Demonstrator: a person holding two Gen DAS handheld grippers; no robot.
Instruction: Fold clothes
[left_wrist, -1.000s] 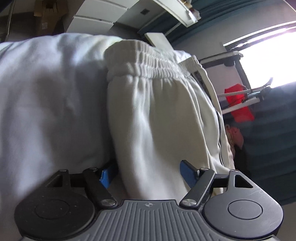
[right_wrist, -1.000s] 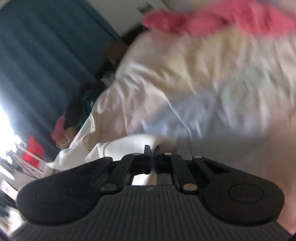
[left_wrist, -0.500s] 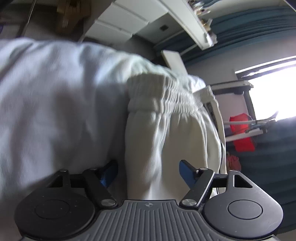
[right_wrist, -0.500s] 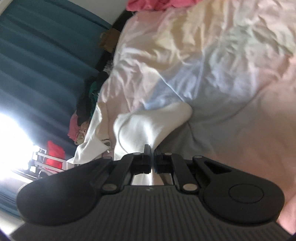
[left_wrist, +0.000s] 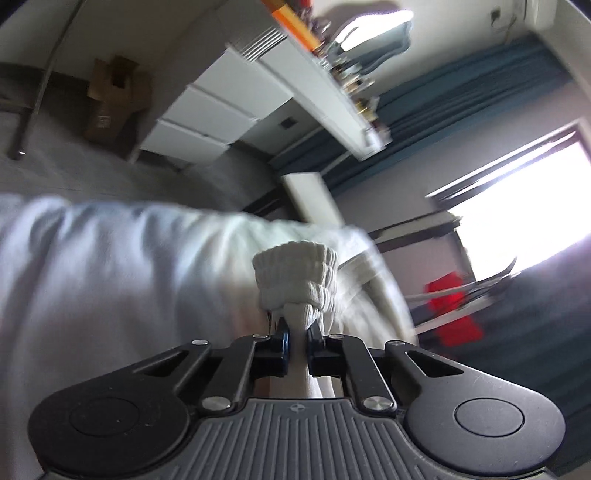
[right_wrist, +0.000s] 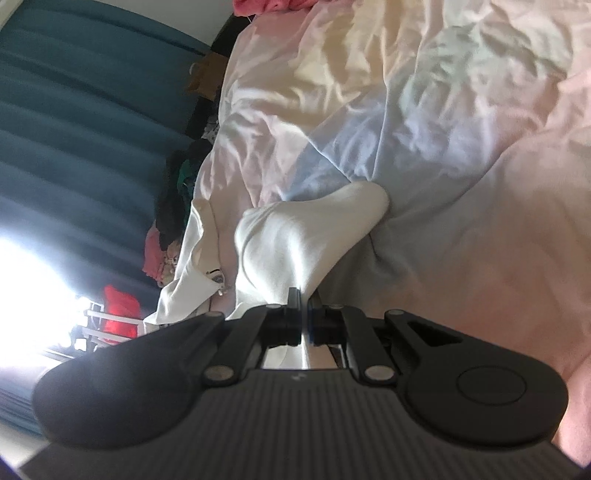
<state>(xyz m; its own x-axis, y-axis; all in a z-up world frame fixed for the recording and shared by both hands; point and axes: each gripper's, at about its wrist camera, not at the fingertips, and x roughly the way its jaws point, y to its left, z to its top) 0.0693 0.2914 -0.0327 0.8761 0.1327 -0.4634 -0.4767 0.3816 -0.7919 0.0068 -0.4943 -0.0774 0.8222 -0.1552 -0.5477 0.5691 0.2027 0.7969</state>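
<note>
Left wrist view: the left gripper (left_wrist: 297, 334) is clamped on a bunched fold of the white trousers (left_wrist: 295, 280), just below the gathered elastic waistband (left_wrist: 295, 260). Cloth fills the narrow gap between the blue pads, so the grip is firm. Holding at the waistband is sensible, in my judgement: the thick elastic edge gives a secure purchase and marks one end of the garment for the fold. Beyond the waistband lies a white quilt (left_wrist: 110, 277); farther off stand a white drawer unit (left_wrist: 221, 110) and a red item (left_wrist: 454, 314) by the bright window.

Right wrist view: the right gripper (right_wrist: 303, 301) is closed tight on another part of the same trousers, which rise from its jaws as a smooth white ridge (right_wrist: 310, 236). The remainder of the garment lies on the pastel bedsheet (right_wrist: 424, 110), to the left of the ridge, with a drawcord end (right_wrist: 218, 278) showing there. A pile of dark and pink clothing (right_wrist: 173, 206) sits past it at the bed's edge, before the teal curtain (right_wrist: 92, 129).

Assessment: both ends are held so the trousers can be lifted and laid over on themselves. The fold is not yet made. Risk: the bunched waistband may fold unevenly.
</note>
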